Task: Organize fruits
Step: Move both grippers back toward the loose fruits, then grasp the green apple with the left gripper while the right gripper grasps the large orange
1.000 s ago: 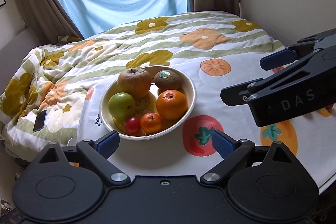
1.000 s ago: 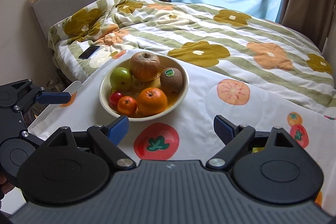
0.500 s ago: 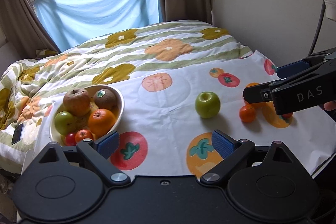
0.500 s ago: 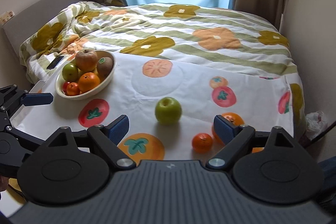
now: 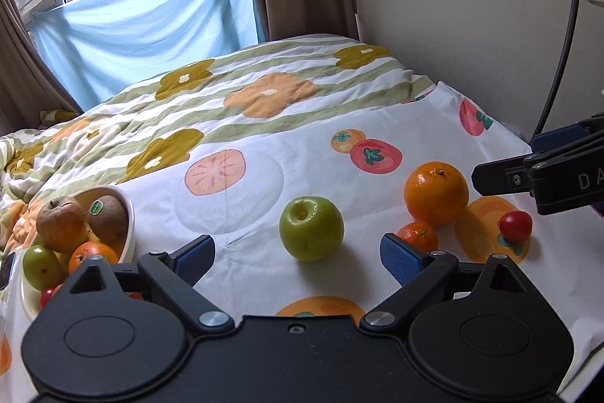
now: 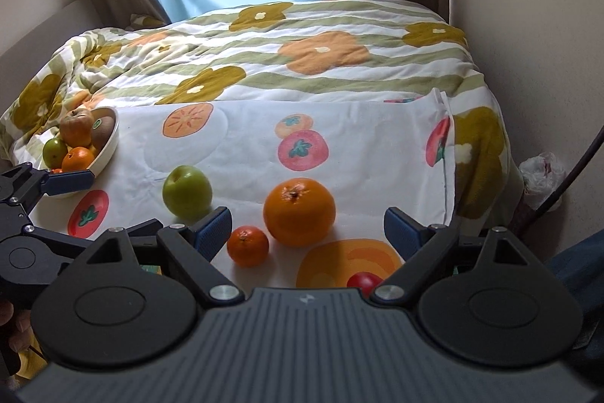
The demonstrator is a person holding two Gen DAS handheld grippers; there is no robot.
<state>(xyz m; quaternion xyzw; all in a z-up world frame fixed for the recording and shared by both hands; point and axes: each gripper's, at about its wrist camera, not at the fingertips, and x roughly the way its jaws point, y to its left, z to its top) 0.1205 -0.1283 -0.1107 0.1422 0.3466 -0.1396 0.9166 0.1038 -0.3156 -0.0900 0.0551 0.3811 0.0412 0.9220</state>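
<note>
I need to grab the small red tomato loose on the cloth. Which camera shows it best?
The left wrist view: the cherry tomato sits whole and unblocked on the cloth, right of the large orange. In the right wrist view the tomato is mostly hidden behind the right gripper body; only its top shows.
</note>
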